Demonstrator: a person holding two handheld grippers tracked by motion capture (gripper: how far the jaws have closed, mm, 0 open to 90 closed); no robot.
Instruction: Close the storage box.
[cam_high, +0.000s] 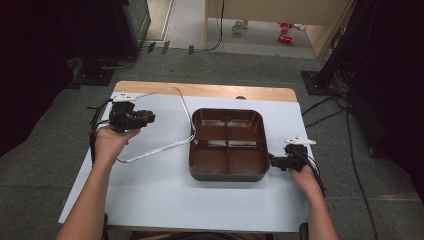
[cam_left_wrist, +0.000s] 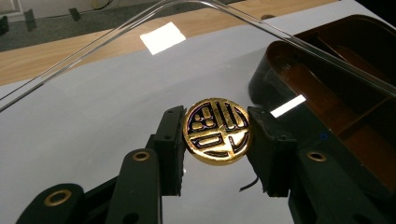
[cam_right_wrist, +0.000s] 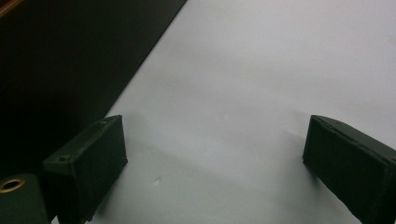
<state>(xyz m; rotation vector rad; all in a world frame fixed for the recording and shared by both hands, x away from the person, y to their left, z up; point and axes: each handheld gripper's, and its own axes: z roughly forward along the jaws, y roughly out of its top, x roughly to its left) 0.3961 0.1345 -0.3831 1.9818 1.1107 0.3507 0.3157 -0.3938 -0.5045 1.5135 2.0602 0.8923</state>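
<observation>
Left gripper view: the left gripper (cam_left_wrist: 217, 140) has its jaws closed narrowly on a round gold emblem (cam_left_wrist: 216, 131) fixed to a clear lid (cam_left_wrist: 140, 84). Only the edges of the emblem sit between the two pads, and the lid plane spreads out ahead of and above the jaws. The brown four-compartment tray (cam_left_wrist: 336, 93) lies beyond the right-hand jaw, under the far edge of the lid.

Right gripper view: the right gripper (cam_right_wrist: 215, 158) stands with its jaws wide apart and nothing between them; bare white surface lies in the gap, and the dark wall of the tray (cam_right_wrist: 70, 60) runs just outside the left-hand jaw.

Risks, as judged:
- The hold is on a small, smooth disc. The lid could pivot about it or slip out under its own leverage.
- A clear lid is hard to read against the tray rim. A misjudged corner could catch the rim and shove the tray.
- The right gripper grips nothing, so the tray is free to slide.
- The cable (cam_high: 93, 132) trailing from the left gripper could snag.

Surface and room, high view: the table (cam_high: 150, 190) carries a white sheet, with a wooden strip showing along the far edge. The tray (cam_high: 228, 145) sits near the middle, the lid (cam_high: 165, 120) to its left, tilted and partly raised. Grey carpet surrounds the table; dark equipment stands flank both sides, floor cables run at right, and a pale doorway lies beyond.
</observation>
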